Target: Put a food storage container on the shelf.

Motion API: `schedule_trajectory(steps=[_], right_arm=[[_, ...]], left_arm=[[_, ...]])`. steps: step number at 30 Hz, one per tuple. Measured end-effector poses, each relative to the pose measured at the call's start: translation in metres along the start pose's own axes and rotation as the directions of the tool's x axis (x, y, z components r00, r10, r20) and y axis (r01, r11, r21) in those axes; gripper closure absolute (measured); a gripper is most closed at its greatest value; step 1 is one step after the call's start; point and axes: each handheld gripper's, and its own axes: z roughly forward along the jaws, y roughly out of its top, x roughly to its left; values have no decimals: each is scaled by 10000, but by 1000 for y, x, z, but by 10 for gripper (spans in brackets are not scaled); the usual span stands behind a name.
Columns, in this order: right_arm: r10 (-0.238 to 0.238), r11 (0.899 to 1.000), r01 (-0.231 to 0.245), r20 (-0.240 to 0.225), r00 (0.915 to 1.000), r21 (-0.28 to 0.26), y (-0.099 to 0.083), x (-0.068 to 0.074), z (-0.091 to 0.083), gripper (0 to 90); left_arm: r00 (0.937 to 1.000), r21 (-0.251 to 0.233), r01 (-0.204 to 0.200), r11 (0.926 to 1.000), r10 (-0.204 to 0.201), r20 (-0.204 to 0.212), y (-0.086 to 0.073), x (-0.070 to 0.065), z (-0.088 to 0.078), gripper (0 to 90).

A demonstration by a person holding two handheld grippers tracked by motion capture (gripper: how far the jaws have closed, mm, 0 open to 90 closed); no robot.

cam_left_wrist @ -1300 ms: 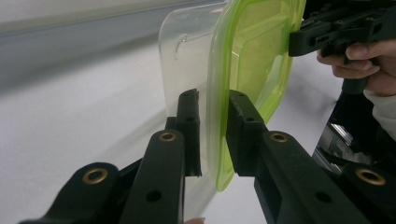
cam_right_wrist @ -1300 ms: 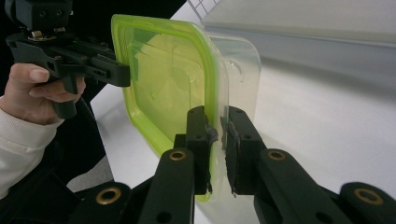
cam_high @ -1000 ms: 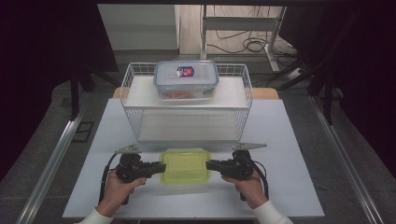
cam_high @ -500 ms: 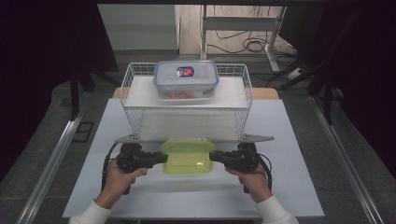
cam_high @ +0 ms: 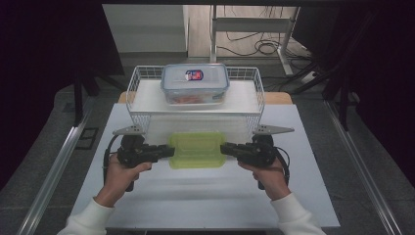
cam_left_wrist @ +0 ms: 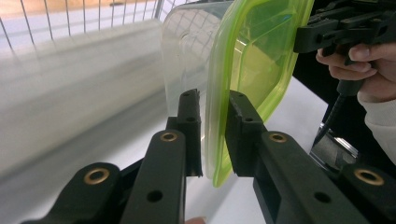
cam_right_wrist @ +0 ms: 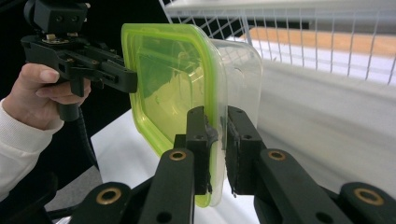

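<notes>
Container (cam_high: 196, 150) is clear, rectangular, with green lid.

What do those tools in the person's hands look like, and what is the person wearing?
Each hand-held gripper, left and right, is black, with two blocky jaws, brass-coloured pivot rings, a pistol-style handle, a black cable and a grey three-cornered plate on top. The person wears white sleeves.
</notes>
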Motion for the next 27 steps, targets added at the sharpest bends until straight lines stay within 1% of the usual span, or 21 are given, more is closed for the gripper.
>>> schedule_trajectory(steps=[6, 9, 12, 17, 22, 24, 27], right_arm=[[-450, 9988, 452, 114, 9989, -203, 28, 8, -8, 802], [-544, 9979, 548, 116, 9984, -333, 43, 10, -12, 802], [-691, 9968, 696, 132, 9975, -396, 56, 13, -15, 801], [-800, 9953, 805, 126, 9967, -534, 78, 14, -19, 802], [-1033, 9926, 1047, 255, 9943, -612, 100, 17, -21, 802], [-1155, 9914, 1173, 331, 9928, -586, 109, 17, -20, 803], [-1162, 9910, 1184, 380, 9925, -628, 121, 15, -19, 803]], left_arm=[[9995, -148, -287, 9995, 285, -133, 26, -4, -10, 786], [9989, -272, -444, 9986, 441, -131, 41, -5, -15, 787], [9985, -342, -510, 9981, 503, -209, 54, -7, -20, 789], [9972, -473, -709, 9964, 697, -261, 73, -9, -27, 787], [9960, -557, -845, 9949, 827, -338, 93, -6, -33, 789], [9959, -572, -878, 9945, 863, -280, 100, -4, -35, 789], [9959, -603, -879, 9943, 863, -289, 114, 2, -38, 788]])
